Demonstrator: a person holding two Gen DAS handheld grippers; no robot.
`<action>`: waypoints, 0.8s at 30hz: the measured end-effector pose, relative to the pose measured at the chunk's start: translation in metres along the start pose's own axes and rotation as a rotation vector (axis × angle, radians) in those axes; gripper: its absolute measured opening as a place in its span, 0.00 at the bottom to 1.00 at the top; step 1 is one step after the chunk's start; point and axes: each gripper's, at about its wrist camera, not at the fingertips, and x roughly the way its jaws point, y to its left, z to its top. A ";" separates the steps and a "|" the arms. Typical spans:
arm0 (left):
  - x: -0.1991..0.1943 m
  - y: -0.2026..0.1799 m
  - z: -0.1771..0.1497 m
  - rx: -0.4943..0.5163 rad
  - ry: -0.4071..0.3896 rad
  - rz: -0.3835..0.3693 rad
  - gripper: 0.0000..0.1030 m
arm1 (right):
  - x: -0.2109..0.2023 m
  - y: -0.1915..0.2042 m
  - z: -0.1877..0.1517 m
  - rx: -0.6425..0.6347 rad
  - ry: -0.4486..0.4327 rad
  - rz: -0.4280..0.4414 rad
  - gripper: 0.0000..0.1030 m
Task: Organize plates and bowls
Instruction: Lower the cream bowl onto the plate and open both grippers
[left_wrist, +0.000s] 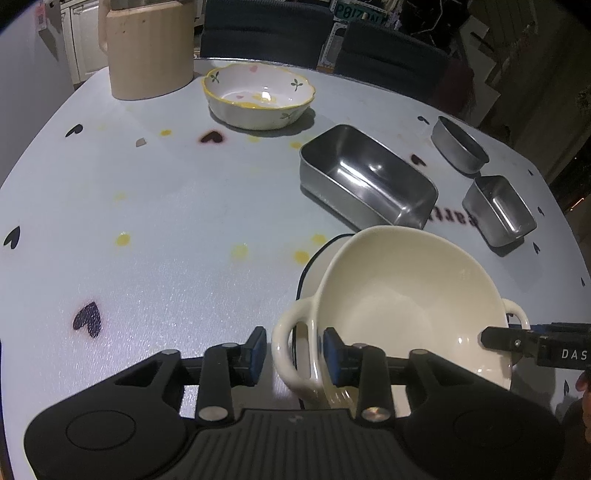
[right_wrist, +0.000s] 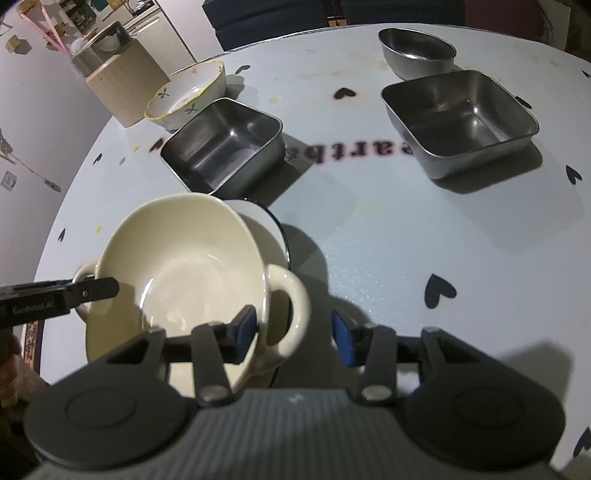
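A cream two-handled bowl (left_wrist: 402, 302) sits tilted over a white plate with a dark blue rim (left_wrist: 314, 266). My left gripper (left_wrist: 294, 352) is open, its jaws on either side of the bowl's left handle (left_wrist: 291, 350). In the right wrist view my right gripper (right_wrist: 293, 334) is open, its jaws on either side of the bowl's (right_wrist: 184, 258) right handle (right_wrist: 291, 306). The plate (right_wrist: 273, 236) shows behind the bowl. Each gripper's finger also shows at the far handle in the other view.
A flowered ceramic bowl (left_wrist: 258, 96), a large steel rectangular pan (left_wrist: 369, 177), a small steel pan (left_wrist: 498, 210) and an oval steel dish (left_wrist: 460, 144) stand on the heart-patterned table (left_wrist: 166, 206). A beige canister (left_wrist: 151, 48) stands at the back left.
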 end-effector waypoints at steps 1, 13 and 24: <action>0.000 -0.001 0.000 0.002 0.003 -0.002 0.44 | 0.000 0.000 0.000 0.000 -0.001 0.001 0.51; -0.009 -0.008 -0.003 0.024 -0.033 -0.019 0.96 | -0.011 -0.002 -0.002 -0.023 -0.068 0.033 0.88; -0.028 -0.010 0.002 0.029 -0.122 -0.004 1.00 | -0.032 0.001 -0.001 -0.074 -0.164 0.022 1.00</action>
